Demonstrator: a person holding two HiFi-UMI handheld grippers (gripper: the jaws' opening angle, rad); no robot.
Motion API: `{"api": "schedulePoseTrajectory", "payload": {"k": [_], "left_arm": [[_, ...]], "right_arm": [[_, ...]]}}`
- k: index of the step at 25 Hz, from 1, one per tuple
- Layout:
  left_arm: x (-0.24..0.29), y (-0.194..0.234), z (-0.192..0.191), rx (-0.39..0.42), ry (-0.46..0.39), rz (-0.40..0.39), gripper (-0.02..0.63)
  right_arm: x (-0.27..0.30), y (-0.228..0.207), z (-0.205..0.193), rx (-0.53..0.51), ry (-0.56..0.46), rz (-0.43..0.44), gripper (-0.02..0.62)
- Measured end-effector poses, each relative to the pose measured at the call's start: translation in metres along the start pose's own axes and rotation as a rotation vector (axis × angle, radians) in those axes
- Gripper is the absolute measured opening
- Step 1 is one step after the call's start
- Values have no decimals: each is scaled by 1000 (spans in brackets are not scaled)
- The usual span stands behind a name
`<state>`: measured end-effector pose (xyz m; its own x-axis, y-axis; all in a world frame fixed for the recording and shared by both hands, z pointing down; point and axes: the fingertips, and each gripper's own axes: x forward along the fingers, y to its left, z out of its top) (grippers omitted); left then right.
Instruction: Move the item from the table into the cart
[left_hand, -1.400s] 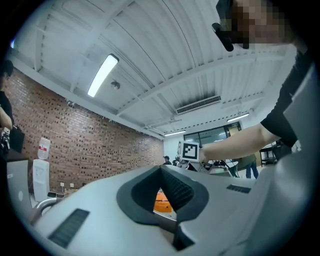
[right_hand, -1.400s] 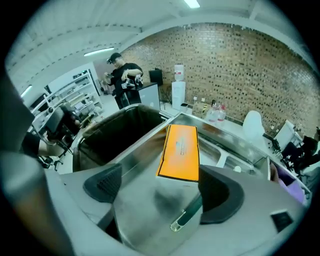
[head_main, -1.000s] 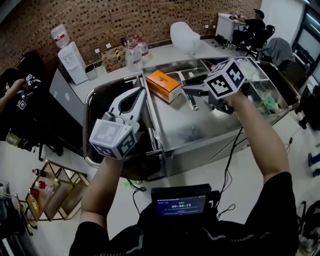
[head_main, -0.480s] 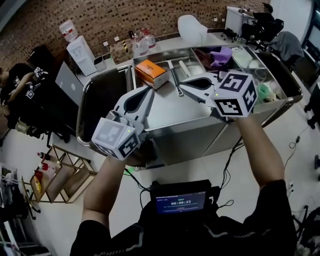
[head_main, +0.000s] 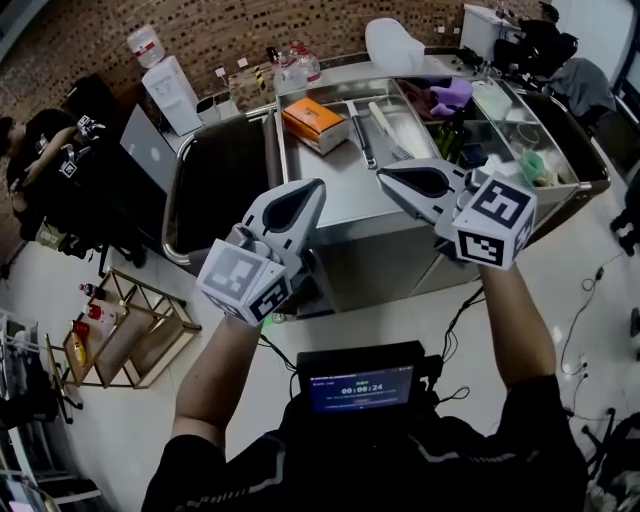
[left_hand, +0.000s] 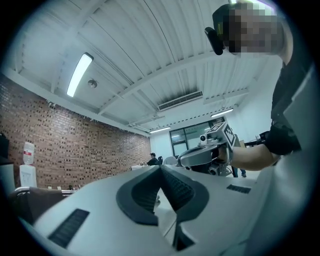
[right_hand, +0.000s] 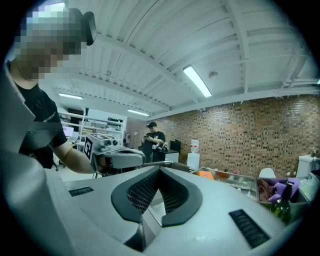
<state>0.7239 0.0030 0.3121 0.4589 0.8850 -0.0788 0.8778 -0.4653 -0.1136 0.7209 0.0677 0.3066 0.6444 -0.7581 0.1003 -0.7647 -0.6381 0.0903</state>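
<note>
Both grippers hang in the air in front of a steel-topped trolley (head_main: 345, 190). My left gripper (head_main: 318, 186) is shut and empty, its pads meeting in the left gripper view (left_hand: 161, 168). Level with it on the right, my right gripper (head_main: 382, 176) is also shut with nothing in it (right_hand: 160, 169). On the steel top lie an orange box (head_main: 314, 124), a long metal tool (head_main: 361, 140) and a white utensil (head_main: 395, 128). Each gripper shows in the other's view: the right gripper (left_hand: 182, 160) and the left gripper (right_hand: 142, 159).
A dark tub with a metal rail (head_main: 215, 185) adjoins the steel top on the left. Bins at the right hold a purple item (head_main: 450, 97) and a green bottle (right_hand: 283, 202). Beyond stand a water dispenser (head_main: 170, 85), a laptop (head_main: 150, 150) and a wooden rack (head_main: 130, 340). A seated person (head_main: 40, 150) is at far left.
Both grippers have drawn back from over the trolley towards me. The right gripper, earlier right by the metal tool on the steel top, has swung away from it.
</note>
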Motion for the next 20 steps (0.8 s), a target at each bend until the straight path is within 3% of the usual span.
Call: {"api": "schedulePoseTrajectory", "payload": {"k": [6,11,16,20], "left_arm": [[-45,3,-15,-30,6,4,8],[-68,8,-24,-54,-4,16,8],[-78,5,-36,-117,11,6,8],[-79,-3,-36,-107,7,-19,8]], "right_arm": [[11,41,-17,14,-34,1,11],[10,51,-31,74,-69,-70,11],[15,60,-43,100,-73,-89,11],[15,66,-46,88,-63,-100,11]]}}
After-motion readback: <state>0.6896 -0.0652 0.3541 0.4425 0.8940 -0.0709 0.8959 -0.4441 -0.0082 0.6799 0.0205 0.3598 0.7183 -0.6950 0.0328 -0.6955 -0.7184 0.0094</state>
